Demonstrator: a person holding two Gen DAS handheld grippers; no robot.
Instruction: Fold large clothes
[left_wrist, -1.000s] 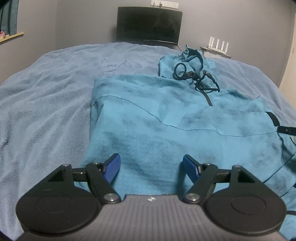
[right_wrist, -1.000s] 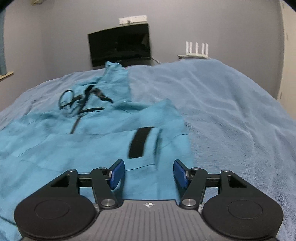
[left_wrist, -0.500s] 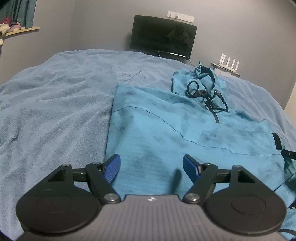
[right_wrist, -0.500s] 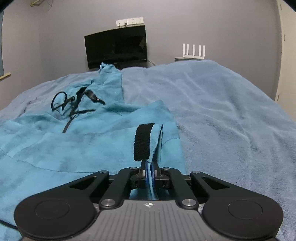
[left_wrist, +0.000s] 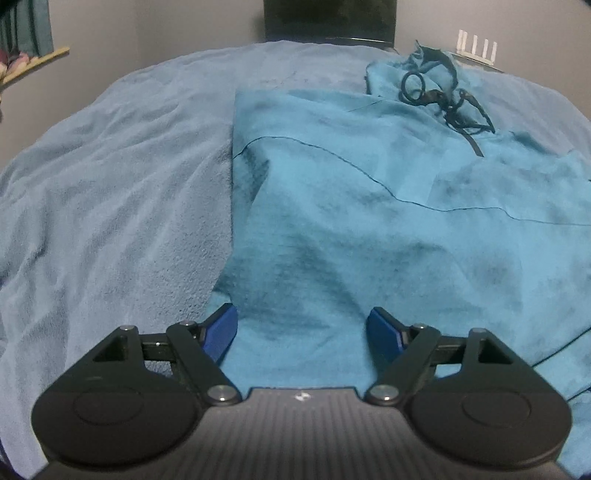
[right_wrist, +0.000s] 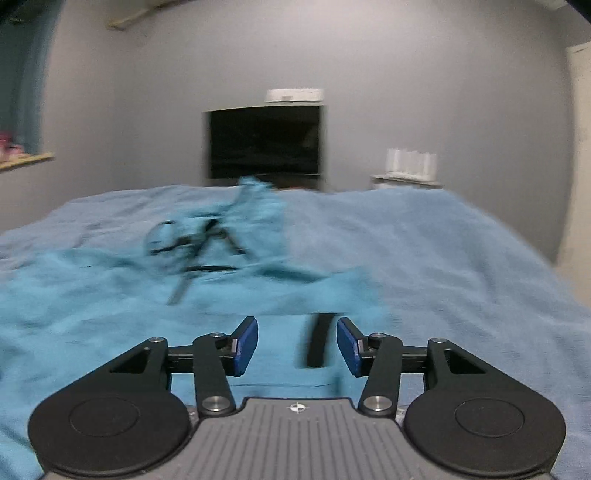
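A large teal hooded garment (left_wrist: 369, 221) lies spread on a blue-grey blanket, hood and black drawstrings (left_wrist: 443, 99) at the far end. My left gripper (left_wrist: 303, 328) is open, low over the garment's near left edge, holding nothing. In the right wrist view the garment (right_wrist: 110, 314) is blurred by motion. My right gripper (right_wrist: 297, 345) is open above its right part, and a black strap (right_wrist: 317, 343) on the cloth shows between the blue fingers. I cannot tell whether they touch the cloth.
The blue-grey blanket (left_wrist: 110, 221) covers the bed to the left of the garment and to its right (right_wrist: 461, 277). A black monitor (right_wrist: 264, 142) and a white router (right_wrist: 408, 160) stand by the grey far wall. A shelf (left_wrist: 33, 62) sits at the left wall.
My right gripper, shut on the cloth by the black strap half a second ago, has opened and pulled back and up. My left gripper stayed open and shifted left toward the garment's left edge.
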